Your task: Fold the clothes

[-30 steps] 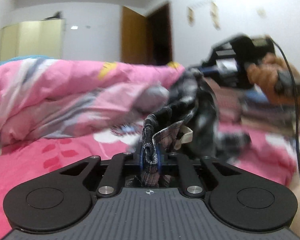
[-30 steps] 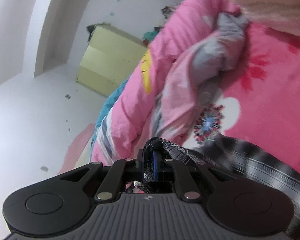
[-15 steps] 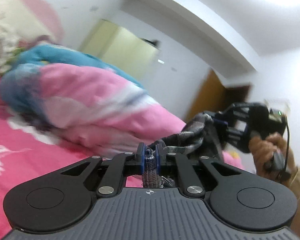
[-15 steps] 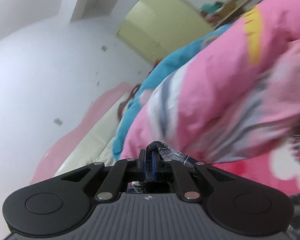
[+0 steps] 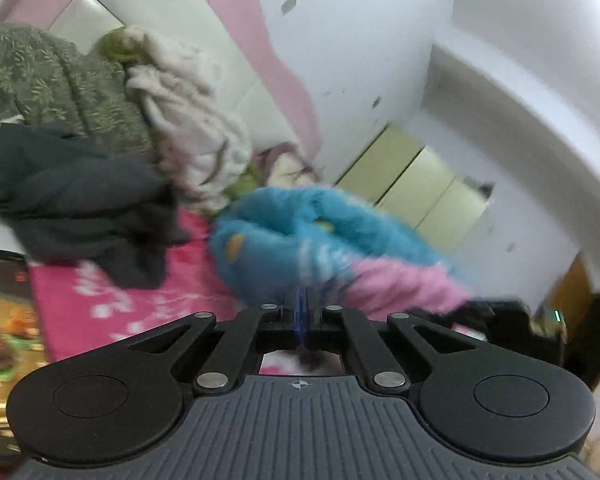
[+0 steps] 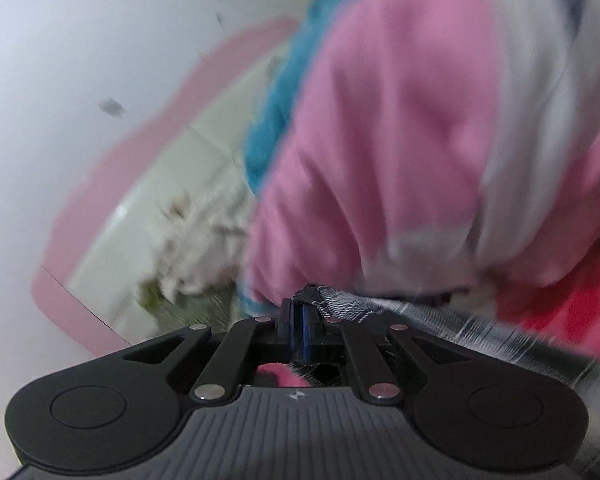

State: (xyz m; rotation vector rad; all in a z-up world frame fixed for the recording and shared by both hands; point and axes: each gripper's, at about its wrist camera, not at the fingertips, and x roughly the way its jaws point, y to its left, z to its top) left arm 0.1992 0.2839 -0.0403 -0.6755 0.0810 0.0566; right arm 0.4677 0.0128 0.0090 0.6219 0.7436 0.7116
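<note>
The right gripper (image 6: 300,316) has its jaws pinched on a corner of the grey checked garment (image 6: 440,320), and the cloth trails off to the right from the jaws, low over the pink bed sheet (image 6: 560,304), blurred with motion. Just behind the garment rises the pink and white quilt (image 6: 400,140), its blue end (image 6: 276,100) towards the headboard (image 6: 172,184).

The left gripper (image 5: 302,308) is shut tight; its blue pads (image 5: 300,304) sit together and only a dark wisp shows beneath them, so I cannot tell whether it has hold of any cloth. The checked garment itself does not show in the left view. Beyond that gripper the quilt (image 5: 320,240) lies bunched, and further from the quilt, towards the headboard (image 5: 160,32), sit a dark grey garment (image 5: 80,200), a cream knitted piece (image 5: 188,128) and a green leaf-patterned cover (image 5: 40,72), all heaped and unfolded.

As I judge it, the folding has barely begun: one garment is gripped by a corner and not yet laid flat, no crease or fold is visible, and no folded stack is in view. Spreading it out on the sheet in front of the quilt, folding it, then dealing with the heap by the headboard all seem left to do
</note>
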